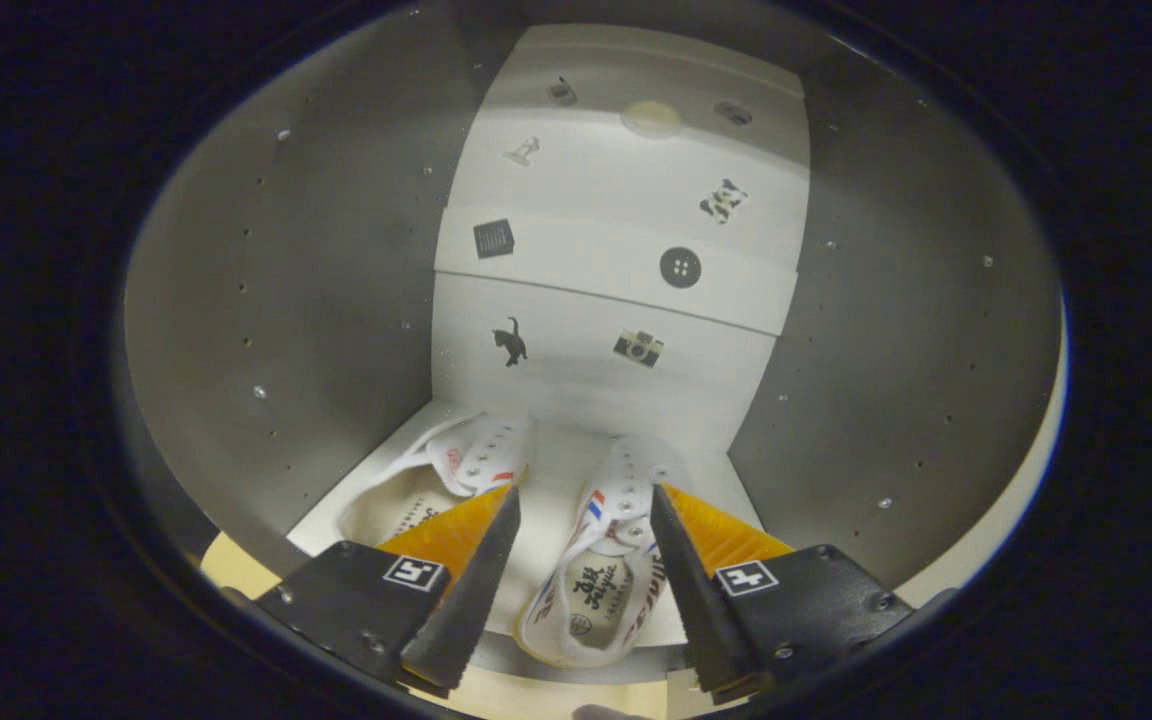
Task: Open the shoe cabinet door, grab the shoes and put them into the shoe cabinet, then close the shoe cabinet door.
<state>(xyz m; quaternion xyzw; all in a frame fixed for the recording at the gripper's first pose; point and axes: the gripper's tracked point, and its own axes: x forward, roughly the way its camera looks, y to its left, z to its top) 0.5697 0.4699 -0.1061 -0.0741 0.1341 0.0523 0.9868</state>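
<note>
A: Looking into the cabinet (266, 300), you have both shoes on its floor: the left shoe (456, 470) near the left wall, the right shoe (601, 560) lying between your jaws, heel towards you.

B: Are the jaws gripping it?

A: No. The gripper (584, 505) stands released, spread wide; one tip sits left of the right shoe, the other at its right side. Whether that tip touches the shoe I cannot tell, but nothing is pinched.

B: So the placing looks done?

A: I judge so. Both shoes lie well inside, toes pointing at the back panel (616, 300) with its small stickers. The right shoe's heel is close to the floor's front edge, though, so check it before you swing the door.

B: How should you leave?

A: Keep the jaws spread and draw straight back along the shoe's length, so neither tip drags the collar or laces. Don't lift or twist while the tips flank it. Once clear of the front edge, go for the door and close it slowly; if the heel fouls it, nudge the shoe deeper first.
</note>
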